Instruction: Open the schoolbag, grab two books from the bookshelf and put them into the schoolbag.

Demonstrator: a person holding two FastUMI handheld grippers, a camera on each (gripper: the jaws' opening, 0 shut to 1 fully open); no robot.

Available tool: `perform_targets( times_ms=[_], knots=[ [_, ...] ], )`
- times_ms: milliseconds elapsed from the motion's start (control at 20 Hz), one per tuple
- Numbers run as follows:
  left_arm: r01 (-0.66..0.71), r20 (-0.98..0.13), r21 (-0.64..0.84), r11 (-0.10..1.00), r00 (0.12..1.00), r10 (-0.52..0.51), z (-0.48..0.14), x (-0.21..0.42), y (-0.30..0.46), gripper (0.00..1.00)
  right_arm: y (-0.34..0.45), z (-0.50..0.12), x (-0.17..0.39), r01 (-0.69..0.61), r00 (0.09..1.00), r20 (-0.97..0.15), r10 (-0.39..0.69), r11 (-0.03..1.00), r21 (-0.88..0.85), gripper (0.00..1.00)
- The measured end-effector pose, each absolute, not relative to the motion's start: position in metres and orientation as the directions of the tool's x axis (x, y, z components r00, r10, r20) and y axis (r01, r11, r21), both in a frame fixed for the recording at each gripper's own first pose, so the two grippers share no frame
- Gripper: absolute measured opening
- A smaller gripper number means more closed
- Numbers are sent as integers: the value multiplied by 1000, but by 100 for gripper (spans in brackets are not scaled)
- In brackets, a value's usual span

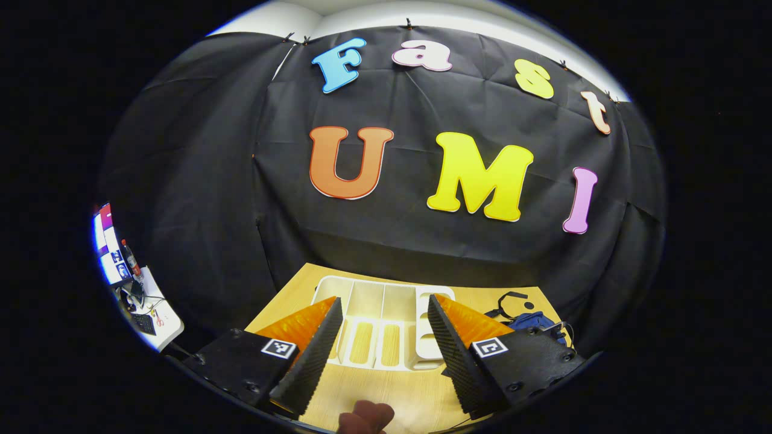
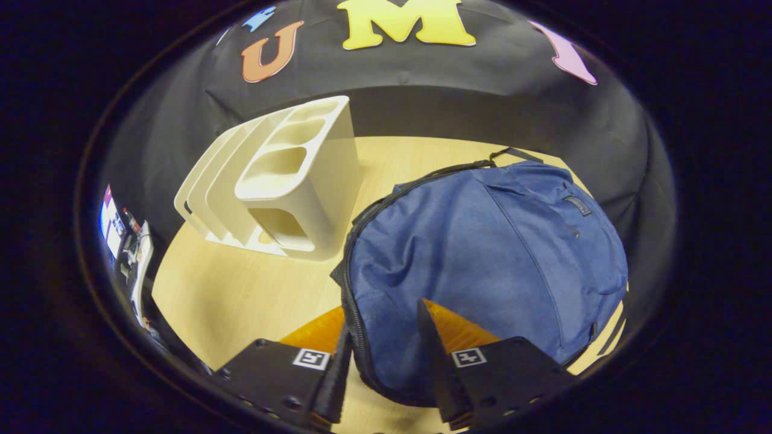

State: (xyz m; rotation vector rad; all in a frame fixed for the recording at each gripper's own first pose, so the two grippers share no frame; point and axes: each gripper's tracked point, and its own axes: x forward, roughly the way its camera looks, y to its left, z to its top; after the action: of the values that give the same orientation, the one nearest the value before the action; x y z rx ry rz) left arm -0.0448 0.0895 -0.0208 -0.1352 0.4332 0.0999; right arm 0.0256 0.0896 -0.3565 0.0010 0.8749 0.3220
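- Fingertip (image 1: 366,417) of a person, at the bottom edge of the left gripper view, cut off by the rim; nothing more of the hand can be made out.
- Left gripper (image 1: 385,346): fingers spread wide apart, nothing between them, held above the wooden table (image 1: 386,392).
- White bookshelf (image 1: 382,325): a slotted desk rack, seen past the left gripper's fingers toward the far side of the table; its lower corners are hidden behind the fingers. No books can be made out in its slots.
- Blue schoolbag (image 1: 534,320), in the left gripper view only a small part with black straps, at the right of the rack, mostly hidden behind the finger.
- Right gripper (image 2: 383,367): fingers apart, straddling the near edge of the schoolbag (image 2: 482,265); whether they press on the fabric cannot be told.
- Schoolbag in the right gripper view: lies flat on the table (image 2: 241,295), black zipper (image 2: 353,301) running along its left edge; whether the zipper is done up is hard to judge. The lower edge is hidden by the fingers.
- Bookshelf (image 2: 289,181) in the right gripper view: stands just beside the bag's left side, dividers fanning to the left.
- Room: black cloth wall (image 1: 199,181) behind the table; at the far left a white desk (image 1: 160,313) with small cluttered items, too small to identify.
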Motion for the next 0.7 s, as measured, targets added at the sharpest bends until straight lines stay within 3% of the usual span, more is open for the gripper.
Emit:
perform_targets(
  times_ms=[50, 250, 600, 650, 700],
  knots=[
    [-125, -415, -106, 986, 907, 70, -17, -44, 91, 93, 95, -353, 24, -283, 592, -750, 294, 948, 148, 68],
    [-126, -357, -79, 989, 930, 90, 1, -37, 93, 96, 109, -311, 23, -302, 636, -692, 342, 935, 186, 94],
    [-90, -221, -9, 996, 971, 86, 42, -20, 80, 96, 81, -143, 59, -277, 873, -385, 299, 954, 112, 97],
    [-79, -208, -10, 997, 975, 75, 44, -18, 75, 92, 75, -113, 62, -269, 901, -325, 288, 957, 104, 97],
    [-70, -202, -19, 997, 977, 65, 47, -17, 69, 96, 69, -86, 65, -259, 926, -260, 272, 962, 86, 96]
  ],
)
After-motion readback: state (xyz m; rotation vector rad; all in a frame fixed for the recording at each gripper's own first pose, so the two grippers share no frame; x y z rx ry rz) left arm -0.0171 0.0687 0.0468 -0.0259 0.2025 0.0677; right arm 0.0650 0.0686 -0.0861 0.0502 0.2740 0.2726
